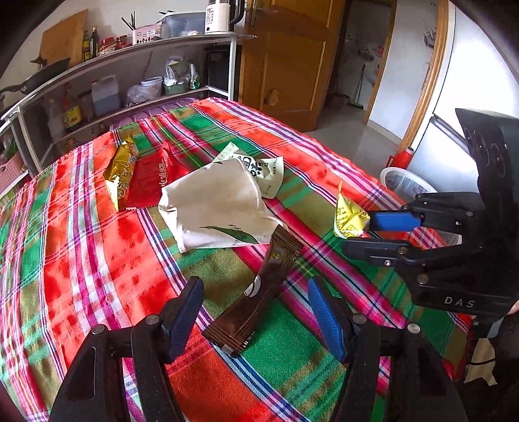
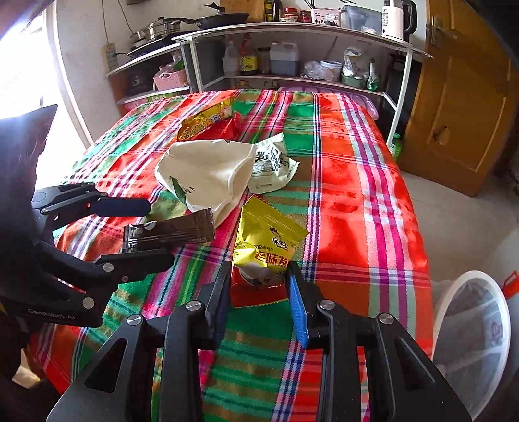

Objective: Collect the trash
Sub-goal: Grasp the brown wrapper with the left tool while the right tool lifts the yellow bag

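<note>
Plaid cloth (image 2: 363, 201): red, green and pink checks, covering the desk that carries the wrappers.
Left gripper (image 1: 256, 311): jaws wide apart, straddling the brown wrapper without pressing it; "GenRobot.AI" printed on its body in the right wrist view.
Brown wrapper (image 1: 259, 292): dark striped stick pack, one end on the cloth, the other raised toward the white bag.
Right gripper (image 2: 259, 292): jaws narrowed onto the lower edge of the yellow packet, pads touching both sides; "DAS" reads on its housing in the left wrist view.
Yellow packet (image 2: 269, 240): crumpled foil, red and black Chinese print, held at the near side of the desk.
White bag (image 2: 207, 175): soft pouch with a green leaf print, lying open-mouthed at mid-desk; contents cannot be seen.
Pale green wrapper (image 2: 272, 165): black Chinese characters, touching the bag's mouth.
Gold wrapper (image 1: 121, 168): far side, lying on a red wrapper (image 1: 149, 181).
Bin (image 2: 470, 337): white rim, clear liner, on the floor beside the desk; something dark inside, unclear.
Kettle (image 2: 394, 18): white, on the shelf top, display showing "55".
</note>
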Tool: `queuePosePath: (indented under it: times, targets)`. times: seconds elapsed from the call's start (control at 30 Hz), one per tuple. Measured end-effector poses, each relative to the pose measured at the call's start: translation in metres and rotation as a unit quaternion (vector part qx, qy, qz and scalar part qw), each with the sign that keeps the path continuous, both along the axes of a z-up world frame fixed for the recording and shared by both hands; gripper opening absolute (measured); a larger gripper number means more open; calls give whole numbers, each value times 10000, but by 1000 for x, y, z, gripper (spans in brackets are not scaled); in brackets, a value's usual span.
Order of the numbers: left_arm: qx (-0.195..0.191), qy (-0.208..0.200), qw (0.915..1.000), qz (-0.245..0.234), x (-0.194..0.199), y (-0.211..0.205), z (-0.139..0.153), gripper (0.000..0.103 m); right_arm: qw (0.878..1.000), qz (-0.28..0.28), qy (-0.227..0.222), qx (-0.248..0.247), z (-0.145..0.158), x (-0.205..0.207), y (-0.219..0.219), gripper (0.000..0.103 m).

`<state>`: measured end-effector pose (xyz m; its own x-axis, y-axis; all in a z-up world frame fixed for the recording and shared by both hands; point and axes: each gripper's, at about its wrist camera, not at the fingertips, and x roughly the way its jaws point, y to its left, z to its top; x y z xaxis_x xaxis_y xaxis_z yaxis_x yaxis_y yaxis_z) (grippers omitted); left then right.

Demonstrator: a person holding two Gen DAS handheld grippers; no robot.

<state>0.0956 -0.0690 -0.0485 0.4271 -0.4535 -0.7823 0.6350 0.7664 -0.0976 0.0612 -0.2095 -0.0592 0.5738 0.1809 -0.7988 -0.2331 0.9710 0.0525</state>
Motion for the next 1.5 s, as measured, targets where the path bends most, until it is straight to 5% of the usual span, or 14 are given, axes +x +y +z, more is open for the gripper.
queuePosePath:
  times: [0.1, 0.17, 0.23, 0.43, 0.83, 0.9, 0.97, 1.33, 1.5]
  targets:
    - [84, -50, 9999, 111, 3, 0, -2, 66, 10000, -22, -28, -7, 0, 0, -1, 36]
    - [121, -141, 9996, 202, 4, 1, -1, 66, 10000, -77, -11, -16, -1, 1, -3, 53]
    - [148, -230, 9995, 141, 2, 0, 1, 66, 9999, -137, -36, 34, -2, 3, -6, 60]
    - [211, -251, 9995, 32, 0, -8, -1, 65, 9987, -283, -100, 413, 0, 5, -14, 60]
    - [207, -188, 9996, -107, -1, -12, -5, 35, 9967, -346, -9, 734, -4, 13, -13, 59]
    - [201, -193, 9995, -135, -2, -13, -4, 30, 9963, -379, -26, 774, -3, 13, -15, 55]
    - [213, -211, 9994, -158, -3, -14, -4, 27, 9959, -431, -45, 788, -3, 12, -16, 40]
    - [138, -184, 9996, -157, -5, -11, 0, 10, 9974, -394, -141, 592, -1, 7, -12, 36]
    - [43, -151, 9998, -111, -7, -8, 4, 10, 9971, -403, -205, 618, 2, 2, -13, 35]
